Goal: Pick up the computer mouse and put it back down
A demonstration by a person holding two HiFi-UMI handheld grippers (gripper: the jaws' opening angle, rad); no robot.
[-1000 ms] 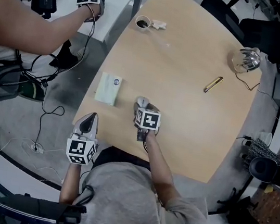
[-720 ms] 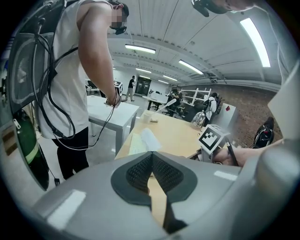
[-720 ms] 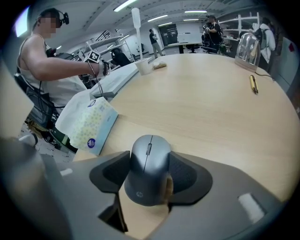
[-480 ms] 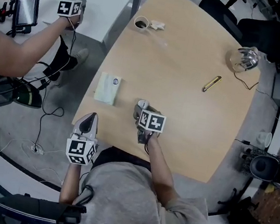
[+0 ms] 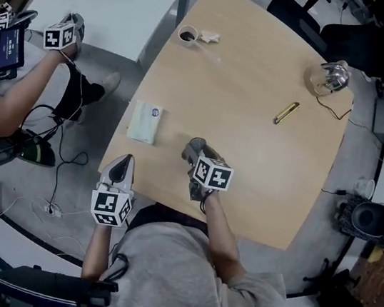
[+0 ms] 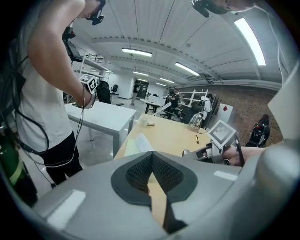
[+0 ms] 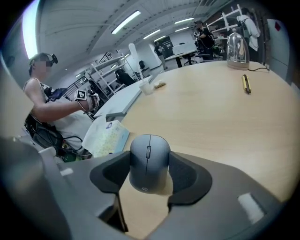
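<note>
A grey computer mouse (image 7: 149, 159) sits clamped between the dark pads of my right gripper (image 7: 149, 172), held a little above the wooden table (image 7: 220, 117). In the head view the mouse (image 5: 194, 147) shows just ahead of the right gripper (image 5: 198, 159) and its marker cube, near the table's (image 5: 251, 144) front edge. My left gripper (image 5: 125, 162) hovers off the table's front left corner. Its jaws (image 6: 151, 165) are shut with nothing between them.
A pale tissue pack (image 5: 145, 121) lies left of the mouse. Farther back are a paper cup (image 5: 187, 35), a crumpled tissue (image 5: 209, 38), a gold pen (image 5: 286, 113) and a glass kettle (image 5: 328, 77). Another person's arm with a gripper (image 5: 60, 36) reaches beside the white table (image 5: 122, 1).
The right gripper has risen with the mouse in it and tilted a little. The other person's arm and gripper have swung left, away from the white table. My left gripper has barely moved.
</note>
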